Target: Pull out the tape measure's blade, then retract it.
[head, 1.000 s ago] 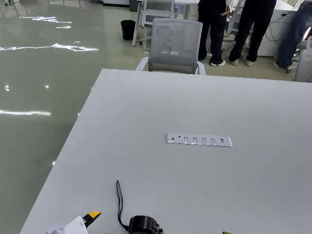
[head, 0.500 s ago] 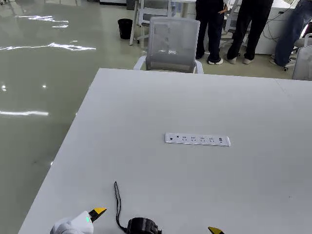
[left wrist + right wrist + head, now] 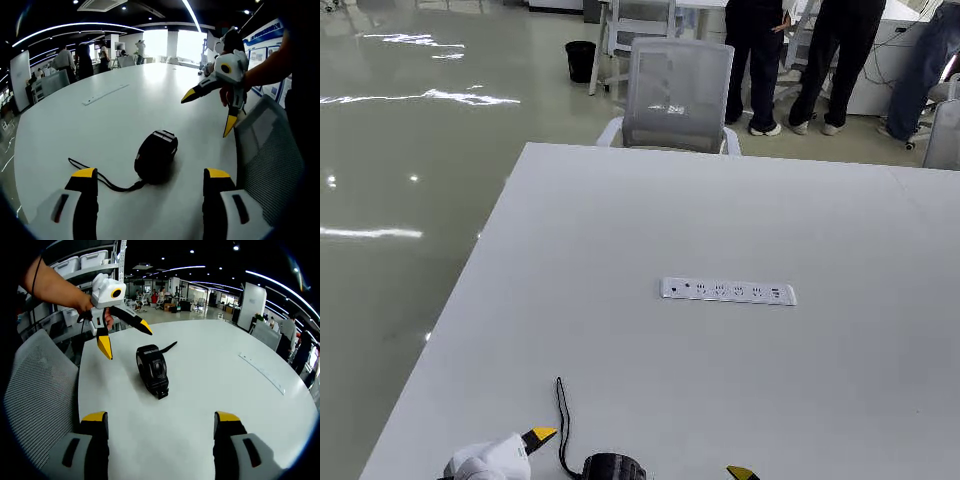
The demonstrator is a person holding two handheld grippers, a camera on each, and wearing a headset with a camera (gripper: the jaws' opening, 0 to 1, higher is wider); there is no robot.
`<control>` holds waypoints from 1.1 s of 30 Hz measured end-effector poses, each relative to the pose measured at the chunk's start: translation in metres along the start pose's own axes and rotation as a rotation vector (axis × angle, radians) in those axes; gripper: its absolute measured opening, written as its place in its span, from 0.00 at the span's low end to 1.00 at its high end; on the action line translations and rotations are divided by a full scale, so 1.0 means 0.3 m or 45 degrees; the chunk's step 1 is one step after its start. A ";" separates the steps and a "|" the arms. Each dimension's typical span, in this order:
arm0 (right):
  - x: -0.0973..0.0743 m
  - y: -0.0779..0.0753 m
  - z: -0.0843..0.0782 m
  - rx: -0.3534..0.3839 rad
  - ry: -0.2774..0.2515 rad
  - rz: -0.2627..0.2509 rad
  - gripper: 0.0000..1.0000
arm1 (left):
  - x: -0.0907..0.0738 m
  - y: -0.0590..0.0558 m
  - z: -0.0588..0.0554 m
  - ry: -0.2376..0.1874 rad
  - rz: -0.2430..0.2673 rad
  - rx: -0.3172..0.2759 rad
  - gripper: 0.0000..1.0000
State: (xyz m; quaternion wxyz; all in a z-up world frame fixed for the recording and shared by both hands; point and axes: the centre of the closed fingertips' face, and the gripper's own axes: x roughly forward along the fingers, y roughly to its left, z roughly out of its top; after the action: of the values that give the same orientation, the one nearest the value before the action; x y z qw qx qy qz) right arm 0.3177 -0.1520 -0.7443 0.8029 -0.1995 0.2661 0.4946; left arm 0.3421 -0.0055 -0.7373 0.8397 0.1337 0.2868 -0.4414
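A black tape measure (image 3: 613,467) with a black wrist strap (image 3: 563,420) lies on the white table (image 3: 720,220) at its near edge, blade not drawn out. In the left gripper view the tape measure (image 3: 156,152) sits just ahead of my open left gripper (image 3: 150,174), between its jaws and untouched. My right gripper (image 3: 161,416) is open too, a short way from the tape measure (image 3: 152,367). Each gripper faces the other across it: the right gripper (image 3: 206,117) hangs beyond the case, the left gripper (image 3: 127,342) above and beside it. The head view catches a yellow left fingertip (image 3: 541,435).
A white power strip (image 3: 728,291) lies mid-table. A grey mesh chair (image 3: 678,92) stands at the far edge, with people (image 3: 760,60) and a black bin (image 3: 582,60) behind it. The table's left edge drops to shiny floor. A mesh chair back (image 3: 35,390) is near me.
My left gripper's yellow tip has crept right toward the tape measure's strap. The right gripper's tip has come in at the bottom edge. The tape measure has stayed put.
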 end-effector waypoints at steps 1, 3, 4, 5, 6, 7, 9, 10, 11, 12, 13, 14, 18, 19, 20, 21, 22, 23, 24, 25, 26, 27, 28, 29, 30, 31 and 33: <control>0.009 0.003 0.006 -0.009 0.001 0.006 0.88 | 0.008 0.003 -0.002 0.002 -0.007 0.009 0.85; 0.019 0.008 0.014 -0.026 0.004 0.017 0.88 | 0.016 0.006 -0.004 0.010 -0.013 0.023 0.85; 0.026 0.008 0.018 -0.032 0.003 0.024 0.87 | 0.021 0.009 -0.004 0.013 -0.017 0.031 0.85; 0.030 0.008 0.021 -0.036 0.002 0.028 0.87 | 0.023 0.009 -0.004 0.014 -0.019 0.035 0.85; 0.035 0.010 0.027 -0.040 0.001 0.034 0.87 | 0.027 0.009 -0.002 0.017 -0.025 0.043 0.84; 0.037 0.010 0.029 -0.043 0.001 0.036 0.86 | 0.028 0.009 -0.004 0.017 -0.026 0.047 0.84; 0.048 0.009 0.039 -0.055 0.000 0.046 0.85 | 0.035 0.009 -0.010 0.032 -0.038 0.070 0.83; 0.051 0.008 0.042 -0.058 0.002 0.050 0.84 | 0.038 0.010 -0.012 0.037 -0.042 0.083 0.83; 0.056 0.007 0.046 -0.063 0.003 0.058 0.82 | 0.041 0.011 -0.021 0.052 -0.047 0.103 0.82; 0.059 0.006 0.046 -0.065 0.004 0.062 0.81 | 0.043 0.014 -0.023 0.058 -0.048 0.107 0.81; 0.062 0.004 0.047 -0.070 0.007 0.068 0.80 | 0.046 0.016 -0.024 0.059 -0.050 0.112 0.79; 0.067 0.000 0.050 -0.067 0.009 0.073 0.78 | 0.049 0.019 -0.024 0.062 -0.053 0.118 0.79; 0.082 -0.004 0.040 -0.082 0.036 0.093 0.73 | 0.059 0.021 -0.020 0.070 -0.061 0.131 0.76; 0.088 -0.005 0.036 -0.089 0.044 0.095 0.72 | 0.066 0.022 -0.022 0.073 -0.063 0.133 0.76; 0.091 -0.004 0.033 -0.089 0.049 0.098 0.72 | 0.069 0.022 -0.024 0.075 -0.067 0.130 0.75; 0.095 -0.002 0.030 -0.095 0.057 0.105 0.71 | 0.074 0.017 -0.024 0.077 -0.072 0.129 0.75; 0.099 0.001 0.030 -0.102 0.061 0.110 0.71 | 0.077 0.015 -0.024 0.080 -0.076 0.130 0.75; 0.102 0.004 0.029 -0.108 0.066 0.113 0.69 | 0.080 0.011 -0.023 0.082 -0.078 0.133 0.74; 0.109 0.007 0.025 -0.123 0.073 0.123 0.68 | 0.083 0.005 -0.022 0.087 -0.085 0.137 0.74; 0.114 0.009 0.024 -0.128 0.075 0.128 0.68 | 0.082 0.001 -0.022 0.091 -0.090 0.139 0.74; 0.118 0.012 0.028 -0.133 0.078 0.136 0.67 | 0.084 -0.001 -0.021 0.095 -0.096 0.140 0.73; 0.121 0.014 0.030 -0.136 0.080 0.141 0.67 | 0.083 -0.003 -0.019 0.096 -0.097 0.143 0.73; 0.126 0.015 0.029 -0.142 0.083 0.145 0.66 | 0.085 -0.003 -0.018 0.098 -0.101 0.144 0.72; 0.132 0.015 0.028 -0.151 0.089 0.150 0.65 | 0.086 -0.005 -0.020 0.108 -0.110 0.137 0.70; 0.137 0.016 0.027 -0.155 0.093 0.154 0.64 | 0.087 -0.006 -0.022 0.115 -0.118 0.130 0.68; 0.143 0.017 0.028 -0.158 0.096 0.159 0.64 | 0.088 -0.010 -0.022 0.125 -0.129 0.127 0.64; 0.150 0.018 0.025 -0.161 0.101 0.167 0.62 | 0.090 -0.011 -0.026 0.138 -0.136 0.124 0.60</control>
State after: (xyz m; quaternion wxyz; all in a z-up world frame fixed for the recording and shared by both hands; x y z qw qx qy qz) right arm 0.3313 -0.1144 -0.7670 0.7435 -0.2511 0.2785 0.5537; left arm 0.3486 -0.0216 -0.7597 0.7907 0.1825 0.3166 -0.4911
